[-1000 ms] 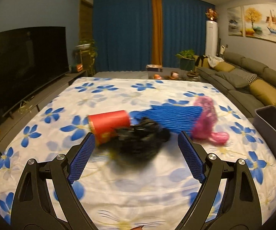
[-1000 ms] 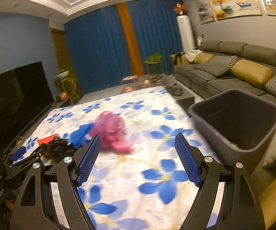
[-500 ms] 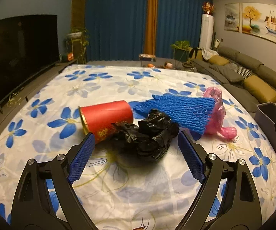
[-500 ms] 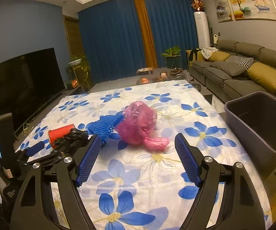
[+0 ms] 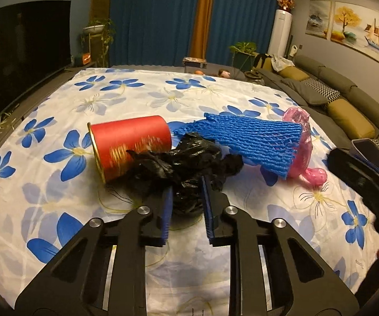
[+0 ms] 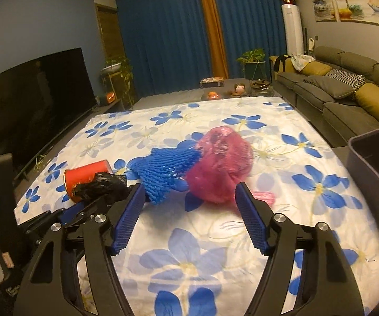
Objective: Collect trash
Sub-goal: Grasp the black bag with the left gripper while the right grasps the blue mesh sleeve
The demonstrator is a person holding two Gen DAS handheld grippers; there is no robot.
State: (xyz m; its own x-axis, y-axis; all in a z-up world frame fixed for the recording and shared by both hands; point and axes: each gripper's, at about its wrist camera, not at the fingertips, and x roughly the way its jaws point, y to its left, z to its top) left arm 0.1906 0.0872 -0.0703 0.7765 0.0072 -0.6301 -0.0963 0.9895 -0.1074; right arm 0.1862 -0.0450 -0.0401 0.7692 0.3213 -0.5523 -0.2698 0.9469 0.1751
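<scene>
My left gripper (image 5: 186, 197) is shut on a crumpled black plastic bag (image 5: 186, 163) that lies on the flowered cloth (image 5: 136, 97). A red can (image 5: 131, 144) lies on its side just left of the bag. A blue foam net (image 5: 252, 137) and a pink plastic bag (image 5: 302, 142) lie to the right. In the right wrist view my right gripper (image 6: 189, 210) is open, its fingers on either side of the pink bag (image 6: 221, 163) and the blue net (image 6: 165, 168). The black bag (image 6: 102, 187), red can (image 6: 84, 176) and left gripper (image 6: 84, 208) show at the left.
A dark grey bin (image 6: 376, 163) stands off the table's right edge. A sofa (image 6: 347, 92) runs along the right wall and a TV (image 6: 31, 105) along the left. A low table with small items (image 6: 226, 89) stands beyond the far edge.
My left gripper has moved forward and closed on the black bag. My right gripper has moved closer to the pink bag and stays open.
</scene>
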